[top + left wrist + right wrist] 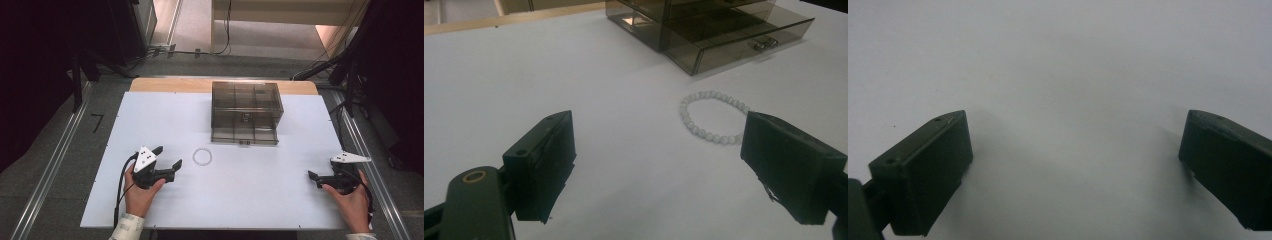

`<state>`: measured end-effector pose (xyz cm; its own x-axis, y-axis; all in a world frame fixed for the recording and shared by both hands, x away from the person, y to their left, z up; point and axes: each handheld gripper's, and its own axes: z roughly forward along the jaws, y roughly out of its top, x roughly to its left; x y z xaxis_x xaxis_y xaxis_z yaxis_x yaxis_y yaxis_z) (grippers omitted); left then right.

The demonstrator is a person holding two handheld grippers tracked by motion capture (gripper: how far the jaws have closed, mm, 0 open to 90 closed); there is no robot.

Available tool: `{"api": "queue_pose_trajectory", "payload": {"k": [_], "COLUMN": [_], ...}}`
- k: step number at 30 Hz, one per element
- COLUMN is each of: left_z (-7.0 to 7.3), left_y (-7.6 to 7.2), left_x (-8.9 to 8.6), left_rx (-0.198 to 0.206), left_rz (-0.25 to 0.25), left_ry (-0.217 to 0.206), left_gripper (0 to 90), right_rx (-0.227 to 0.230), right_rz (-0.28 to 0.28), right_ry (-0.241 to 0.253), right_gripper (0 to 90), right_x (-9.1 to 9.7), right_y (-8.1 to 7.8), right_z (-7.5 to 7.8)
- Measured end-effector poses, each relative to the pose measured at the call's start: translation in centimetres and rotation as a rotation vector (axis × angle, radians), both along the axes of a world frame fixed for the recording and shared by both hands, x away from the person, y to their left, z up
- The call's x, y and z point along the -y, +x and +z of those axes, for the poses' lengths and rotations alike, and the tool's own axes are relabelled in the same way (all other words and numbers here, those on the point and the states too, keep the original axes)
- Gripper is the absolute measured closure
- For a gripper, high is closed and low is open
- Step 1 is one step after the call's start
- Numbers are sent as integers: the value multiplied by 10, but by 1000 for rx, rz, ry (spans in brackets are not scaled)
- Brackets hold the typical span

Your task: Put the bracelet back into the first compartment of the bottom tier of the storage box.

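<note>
White worktop lies under me, with grey floor and dark stands around it. At the left, my left gripper rests low with its fingers spread wide and bare surface between them. Just to its right lies the bead bracelet, apart from my fingertips, with a clear path to it. Behind it stands the smoky drawer box, its bottom drawer pulled out; what lies inside I can't quite tell through the tinted walls. At the far right, my right gripper also holds its fingers wide.
</note>
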<state>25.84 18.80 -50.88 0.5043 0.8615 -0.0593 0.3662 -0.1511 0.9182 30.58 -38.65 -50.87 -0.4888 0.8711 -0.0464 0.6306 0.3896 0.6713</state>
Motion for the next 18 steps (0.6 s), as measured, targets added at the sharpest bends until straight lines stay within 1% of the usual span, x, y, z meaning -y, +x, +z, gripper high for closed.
{"api": "queue_pose_trajectory", "payload": {"k": [4,5,6,7,8,9,12,16,17,18], "left_z": [0,0,0,0,0,0,0,0,0,0], "left_y": [3,6,6,7,9,9,13,18,20,22], "left_x": [4,8,8,11,15,15,19,24,28,31], "left_rx": [0,-4,-4,-5,-7,-7,-23,-32,-37,-35], "left_rz": [-2,-7,-7,-6,-4,-4,-3,0,0,2], "left_ry": [-3,7,7,8,22,22,23,25,35,39], "left_gripper": [200,219,226,226,226,226,244,265,304,351], "right_rx": [0,0,0,0,0,0,0,0,-1,0], "right_rz": [0,1,1,0,1,0,0,0,0,0], "right_ry": [0,-1,-1,0,-1,0,0,0,0,0], "right_gripper": [0,0,0,0,0,0,0,0,0,0], "right_x": [0,0,0,0,0,0,0,0,0,0], "right_y": [0,0,0,0,0,0,0,0,0,0], "right_z": [0,0,0,0,0,0,0,0,0,0]}}
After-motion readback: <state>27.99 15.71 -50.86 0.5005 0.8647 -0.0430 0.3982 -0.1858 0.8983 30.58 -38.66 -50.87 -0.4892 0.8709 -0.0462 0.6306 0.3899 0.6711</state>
